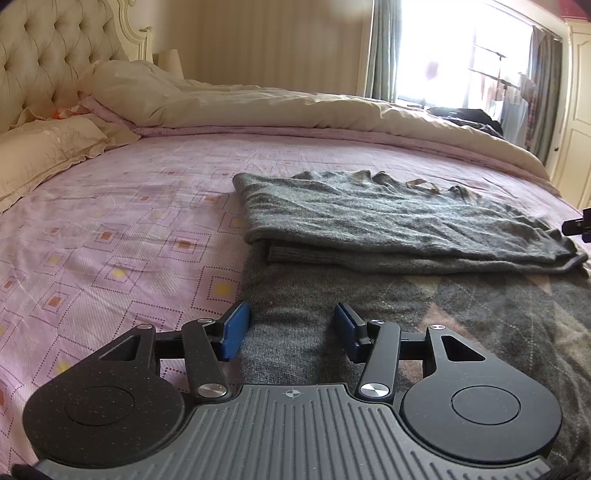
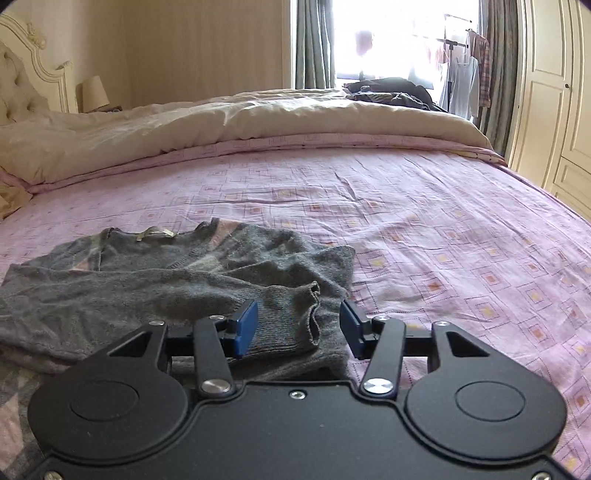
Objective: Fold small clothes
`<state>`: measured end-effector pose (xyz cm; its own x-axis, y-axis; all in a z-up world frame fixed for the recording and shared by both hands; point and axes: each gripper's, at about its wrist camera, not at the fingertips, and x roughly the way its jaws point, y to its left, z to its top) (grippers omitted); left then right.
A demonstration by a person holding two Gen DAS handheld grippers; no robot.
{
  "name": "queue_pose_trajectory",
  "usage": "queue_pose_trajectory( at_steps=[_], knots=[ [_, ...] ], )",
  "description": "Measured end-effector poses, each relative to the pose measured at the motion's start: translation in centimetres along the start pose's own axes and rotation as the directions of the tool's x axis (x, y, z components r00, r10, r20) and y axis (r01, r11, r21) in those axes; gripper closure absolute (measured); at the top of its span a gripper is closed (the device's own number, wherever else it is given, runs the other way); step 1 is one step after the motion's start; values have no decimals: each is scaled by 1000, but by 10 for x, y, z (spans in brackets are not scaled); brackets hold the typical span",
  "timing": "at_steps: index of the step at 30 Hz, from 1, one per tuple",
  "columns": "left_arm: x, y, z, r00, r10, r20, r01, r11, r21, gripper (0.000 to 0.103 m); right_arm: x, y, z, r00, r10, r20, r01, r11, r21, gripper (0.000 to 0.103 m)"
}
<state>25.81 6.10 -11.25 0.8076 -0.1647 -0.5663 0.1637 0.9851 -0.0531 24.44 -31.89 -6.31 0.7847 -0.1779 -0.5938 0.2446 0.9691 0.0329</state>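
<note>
Okay, a grey knitted sweater with a faded pink argyle pattern is lying on the pink bedsheet printed with small squares, partly folded, one sleeve laid across the body. In the left wrist view the left gripper, black with blue pads, is hovering low over the near part of the sweater, its jaws standing apart with only flat fabric under the gap, nothing pinched. In the right wrist view the right gripper is sitting over the ribbed sleeve cuff; the jaws are parted, the cuff is lying between them, the left pad is at the cuff's edge, though whether it is touching I cannot tell, and the right pad is standing clear of it, so no grip. The sweater's neck with a pale label is pointing away from the camera. A cream duvet is bunched along the far side of the bed, dark clothes are piled beyond it near the bright window.
</note>
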Motion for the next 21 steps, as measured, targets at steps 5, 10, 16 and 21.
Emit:
queue_pose_trajectory(
  at_steps=[5, 10, 16, 21],
  knots=[
    [0, -4, 0, 1000, 11, -4, -11, 1000, 19, 51, -29, 2, -17, 995, 101, -2, -100, 994, 45, 45],
    [0, -4, 2, 1000, 2, -15, -1, 1000, 26, 44, -70, 1, -45, 986, 168, -18, -167, 986, 28, 43],
    [-17, -2, -5, 998, -12, -67, 11, 1000, -8, 36, -115, -11, -85, 983, 182, -38, -182, 983, 19, 38],
    [-55, -6, -29, 997, -13, -80, 19, 998, 68, 34, -134, -21, -115, 980, 183, -82, -179, 982, 56, 38]
  ],
)
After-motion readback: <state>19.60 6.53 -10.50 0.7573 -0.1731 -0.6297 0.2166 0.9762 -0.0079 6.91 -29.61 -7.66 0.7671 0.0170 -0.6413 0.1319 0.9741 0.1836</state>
